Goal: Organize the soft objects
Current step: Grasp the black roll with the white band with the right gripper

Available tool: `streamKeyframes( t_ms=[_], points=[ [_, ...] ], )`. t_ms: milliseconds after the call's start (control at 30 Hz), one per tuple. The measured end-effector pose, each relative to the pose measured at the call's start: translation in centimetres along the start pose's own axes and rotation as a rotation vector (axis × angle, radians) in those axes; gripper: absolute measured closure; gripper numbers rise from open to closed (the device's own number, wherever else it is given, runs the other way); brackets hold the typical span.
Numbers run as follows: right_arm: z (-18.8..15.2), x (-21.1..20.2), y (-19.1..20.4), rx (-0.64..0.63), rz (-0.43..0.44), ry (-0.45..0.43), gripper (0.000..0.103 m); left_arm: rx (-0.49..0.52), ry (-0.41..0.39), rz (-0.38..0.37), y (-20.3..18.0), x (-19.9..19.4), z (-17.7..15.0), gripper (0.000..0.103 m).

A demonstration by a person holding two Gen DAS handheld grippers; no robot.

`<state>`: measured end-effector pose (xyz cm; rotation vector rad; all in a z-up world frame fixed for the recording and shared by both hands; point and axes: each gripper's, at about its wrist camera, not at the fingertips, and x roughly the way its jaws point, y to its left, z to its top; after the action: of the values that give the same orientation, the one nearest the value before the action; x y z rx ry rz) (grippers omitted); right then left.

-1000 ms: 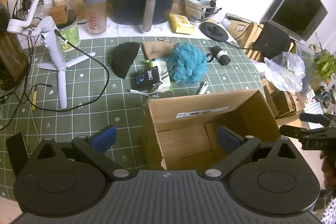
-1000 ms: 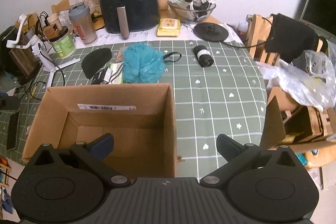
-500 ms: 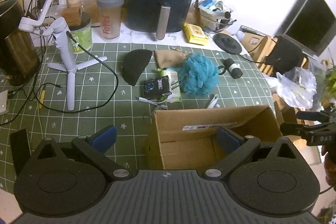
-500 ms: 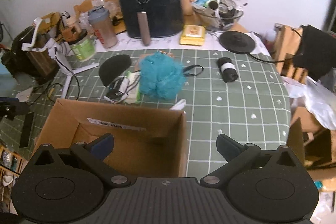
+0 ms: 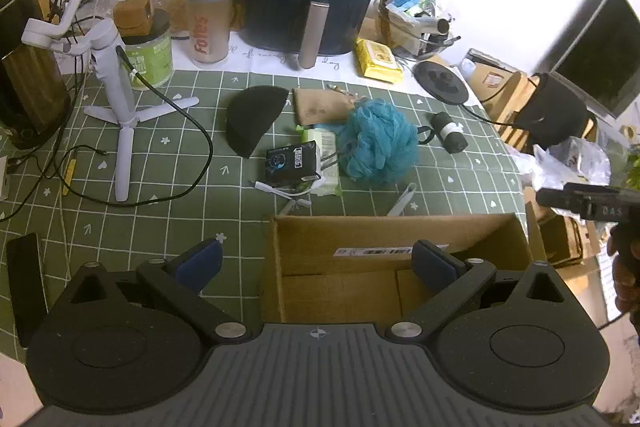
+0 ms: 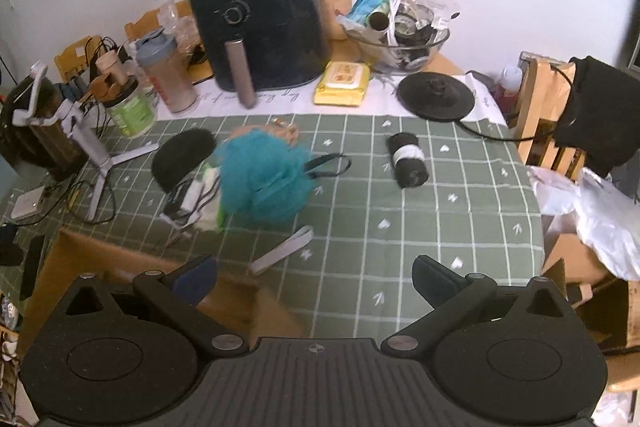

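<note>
Left wrist view: the left gripper (image 5: 316, 259) has its fingers spread wide and grasps nothing. Its left blue pad (image 5: 199, 259) hangs over the green checked tablecloth (image 5: 168, 187); its right pad (image 5: 434, 261) hangs over the open cardboard box (image 5: 384, 235). The box sits just ahead of and below the fingers, and the part of its inside that shows is bare cardboard. Beyond the box's far wall lie the soft things: a teal bath pouf (image 5: 378, 141), a black half-round sponge (image 5: 250, 117) to its left, a tan pouch (image 5: 316, 105) between them, and a wipes pack (image 5: 326, 163) under a small black device (image 5: 292, 161). A black roll (image 5: 450, 133) lies right of the pouf. At the far right edge, part of the other gripper shows.

Right wrist view: the right gripper (image 6: 314, 277) is likewise wide apart and empty. Its left pad (image 6: 196, 277) is over the near corner of the cardboard box (image 6: 100, 259), blurred here; its right pad (image 6: 434, 277) is over bare tablecloth (image 6: 440, 219). The bath pouf (image 6: 262, 179) lies ahead and slightly left, the sponge (image 6: 182, 157) just left of it. A glass bowl (image 6: 402, 41) far ahead holds mixed clutter.
</note>
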<state>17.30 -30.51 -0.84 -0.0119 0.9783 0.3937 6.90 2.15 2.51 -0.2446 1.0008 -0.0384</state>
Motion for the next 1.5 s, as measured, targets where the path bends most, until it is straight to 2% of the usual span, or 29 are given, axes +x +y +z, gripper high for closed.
streamKeyframes(
  t_ms=[400,500,733,800,1067,1267,1300,1433,1500],
  points=[
    [2.5,7.0,-6.8,0.045,-0.063,-0.041,0.001,-0.053,-0.011,-0.023,-0.7,0.6,0.2,0.0],
    [3.0,9.3,-7.7,0.03,-0.078,-0.054,0.006,-0.078,-0.011,-0.011,-0.7,0.7,0.3,0.0],
    [3.9,15.6,-9.5,0.01,-0.106,-0.069,0.008,-0.126,-0.018,0.027,-0.6,0.5,0.2,0.0],
    [4.3,17.5,-10.1,0.039,-0.116,-0.051,0.011,-0.142,-0.016,0.044,-0.5,0.4,0.1,0.0],
    [5.7,23.2,-10.7,-0.036,-0.157,-0.016,0.016,-0.213,-0.002,0.108,0.4,-0.2,-0.9,0.0],
    [6.6,25.9,-11.4,-0.048,-0.163,0.001,0.03,-0.251,0.005,0.133,0.5,-0.6,-1.6,0.0],
    [6.6,26.4,-11.5,-0.054,-0.161,0.012,0.038,-0.259,0.005,0.135,0.6,-0.6,-1.7,0.0],
    [6.8,26.9,-11.6,-0.052,-0.134,0.015,0.055,-0.275,-0.002,0.135,0.7,-1.0,-2.0,0.0],
    [7.0,26.9,-11.5,-0.052,-0.145,0.025,0.057,-0.273,-0.01,0.13,0.6,-1.2,-2.0,0.0]
  ],
)
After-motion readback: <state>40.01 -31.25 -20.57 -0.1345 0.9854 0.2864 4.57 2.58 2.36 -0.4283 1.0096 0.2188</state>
